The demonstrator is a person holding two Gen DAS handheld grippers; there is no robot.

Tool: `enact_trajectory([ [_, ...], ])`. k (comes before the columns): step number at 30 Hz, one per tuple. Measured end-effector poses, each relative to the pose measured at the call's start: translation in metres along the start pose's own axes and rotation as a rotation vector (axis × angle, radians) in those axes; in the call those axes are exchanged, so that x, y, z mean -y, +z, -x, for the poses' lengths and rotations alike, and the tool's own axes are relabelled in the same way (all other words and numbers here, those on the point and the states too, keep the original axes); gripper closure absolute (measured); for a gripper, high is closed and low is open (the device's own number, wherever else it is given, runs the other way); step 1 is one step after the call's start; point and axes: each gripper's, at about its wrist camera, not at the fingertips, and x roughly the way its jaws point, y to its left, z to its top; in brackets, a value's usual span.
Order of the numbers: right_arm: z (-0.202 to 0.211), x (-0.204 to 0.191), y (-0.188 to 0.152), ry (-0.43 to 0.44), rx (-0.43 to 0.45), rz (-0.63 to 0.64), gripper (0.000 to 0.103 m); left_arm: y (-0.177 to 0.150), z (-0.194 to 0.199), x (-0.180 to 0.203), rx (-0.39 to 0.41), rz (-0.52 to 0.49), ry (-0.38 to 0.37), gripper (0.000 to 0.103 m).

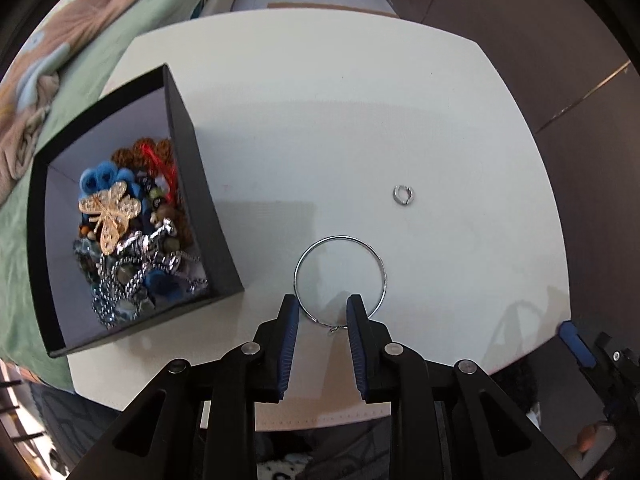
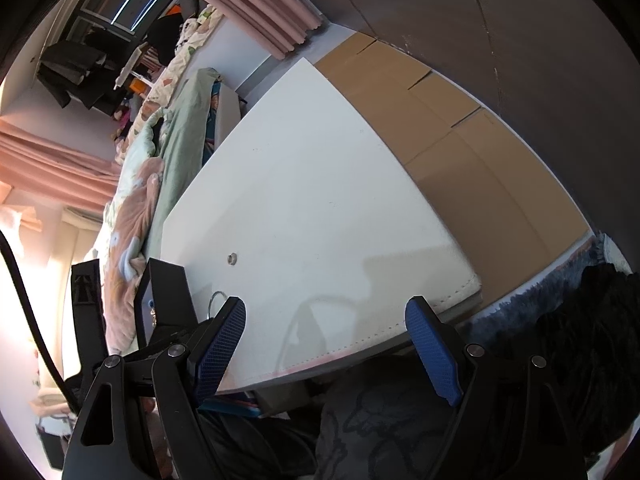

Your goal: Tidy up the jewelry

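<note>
A thin silver hoop bangle [image 1: 340, 278] lies on the white table [image 1: 320, 120], its near edge between the fingertips of my left gripper [image 1: 323, 304], which is open around it. A small silver ring [image 1: 403, 194] lies farther right; it also shows in the right wrist view [image 2: 231, 258]. A black box [image 1: 188, 168] at the left holds mixed jewelry, with a gold butterfly brooch [image 1: 111, 212] on top. My right gripper [image 2: 326, 312] is open and empty above the table's near edge. The bangle [image 2: 216, 300] peeks out beside its left finger.
A bed with a green floral quilt [image 1: 80, 40] runs along the table's left side. Flat cardboard [image 2: 460, 140] lies on the floor beyond the table. A dark fluffy rug [image 2: 560, 300] lies by the table's corner.
</note>
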Motion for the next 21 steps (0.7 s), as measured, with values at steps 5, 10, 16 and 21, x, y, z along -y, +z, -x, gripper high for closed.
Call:
enact_trajectory([
  [5,-0.001,0.000,-0.001,0.001,0.000,-0.004,0.020,-0.001,0.000,0.002,-0.003,-0.031,0.001,0.078],
  [10,-0.002,0.000,-0.002,0.000,-0.005,-0.004,0.021,-0.005,0.000,0.006,0.003,-0.101,-0.017,0.096],
  [16,-0.001,0.001,-0.002,-0.005,-0.004,-0.007,0.021,0.009,-0.004,0.011,0.039,-0.142,-0.048,0.101],
  [21,0.000,0.004,-0.001,-0.008,-0.001,-0.015,0.020,0.019,0.008,0.013,0.105,-0.163,-0.088,0.101],
])
